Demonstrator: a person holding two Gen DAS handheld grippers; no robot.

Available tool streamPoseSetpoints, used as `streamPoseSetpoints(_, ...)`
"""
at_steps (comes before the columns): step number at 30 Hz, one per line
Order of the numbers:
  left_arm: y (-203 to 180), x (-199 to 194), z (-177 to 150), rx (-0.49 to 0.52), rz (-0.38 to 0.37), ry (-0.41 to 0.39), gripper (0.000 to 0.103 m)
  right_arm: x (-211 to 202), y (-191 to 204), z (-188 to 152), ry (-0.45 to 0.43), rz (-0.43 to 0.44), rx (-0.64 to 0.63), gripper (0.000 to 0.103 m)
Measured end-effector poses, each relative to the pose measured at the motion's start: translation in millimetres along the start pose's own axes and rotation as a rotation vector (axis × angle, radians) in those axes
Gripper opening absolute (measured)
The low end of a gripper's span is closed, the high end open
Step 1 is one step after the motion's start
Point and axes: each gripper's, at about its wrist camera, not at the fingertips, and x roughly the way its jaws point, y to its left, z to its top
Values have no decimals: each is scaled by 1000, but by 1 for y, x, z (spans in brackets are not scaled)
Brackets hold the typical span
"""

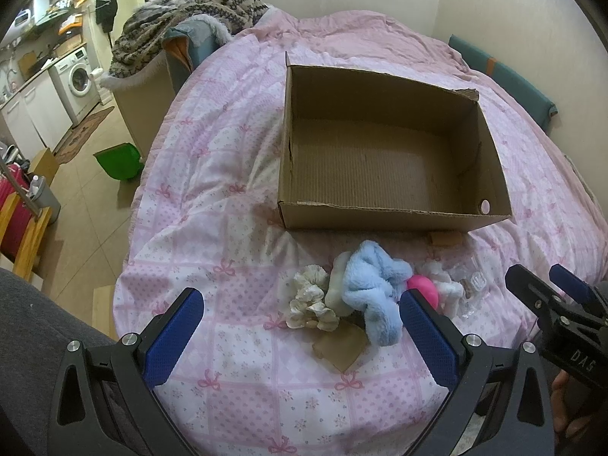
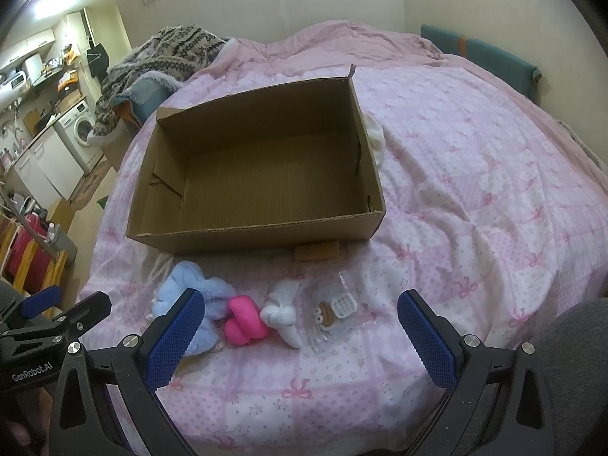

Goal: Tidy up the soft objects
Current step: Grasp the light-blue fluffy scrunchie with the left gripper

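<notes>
Nearest, both grippers hover over the front of a bed spread with a pink patterned quilt, and each has its blue-padded jaws wide apart with nothing between them: the left gripper sits over the left end of a small heap of soft things, the right gripper over its right end. Just beyond the jaws the heap lies in a loose row on the quilt. From the left there is a cream ruffled scrunchie, touching a fluffy light-blue cloth, then a bright pink soft piece pressed against a knotted white cloth. Beside that lies a clear plastic bag with small trinkets inside. A flat tan piece peeks from under the scrunchie. Farther back, close behind the row, an open cardboard box stands on the quilt, nothing inside. Beyond it, at the bed's far left corner, a patterned knit blanket is piled up.
</notes>
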Motion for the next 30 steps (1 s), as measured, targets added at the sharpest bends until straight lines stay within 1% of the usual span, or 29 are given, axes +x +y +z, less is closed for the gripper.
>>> streamPoseSetpoints(2,1,0,3,-4,-2,11,103,-1,-2,-1,9,55,54,103)
streamPoseSetpoints(5,5,1,13,-3,30,27,103,-2,-6,3,29,56,85,103)
streamPoseSetpoints(8,14,6,23,-41,27,66,103,0,-9,6,46,57,101,103)
streamPoseSetpoints(12,28,21,38,-95,33,128,103,13,-10,10,141,81,119,103)
streamPoseSetpoints(14,30,30,44,-109,11,166,103,20,-9,9,171,88,127,103)
streamPoseSetpoints(15,29,38,48,-113,-12,200,103,24,-8,6,194,93,131,103)
streamPoseSetpoints(17,22,48,53,-106,-45,243,98,30,-10,4,210,91,143,103)
streamPoseSetpoints(19,11,60,56,-89,-79,297,88,42,-14,-7,239,96,178,103)
streamPoseSetpoints(20,5,66,57,-78,-90,330,87,45,-17,-11,245,91,185,103)
streamPoseSetpoints(21,-2,73,57,-68,-109,362,81,50,-18,-17,260,81,196,103)
streamPoseSetpoints(22,-10,79,56,-58,-132,392,72,51,-19,-20,270,77,207,103)
streamPoseSetpoints(24,-24,88,54,-25,-143,426,65,52,-20,-21,272,80,217,103)
streamPoseSetpoints(25,-31,94,53,-5,-141,446,64,50,-18,-25,267,77,220,103)
streamPoseSetpoints(28,-44,108,47,9,-142,492,64,48,-20,-27,263,77,232,103)
streamPoseSetpoints(29,-47,114,45,22,-132,503,64,49,-22,-25,263,78,233,103)
streamPoseSetpoints(30,-52,120,42,39,-114,517,64,46,-19,-31,266,82,238,103)
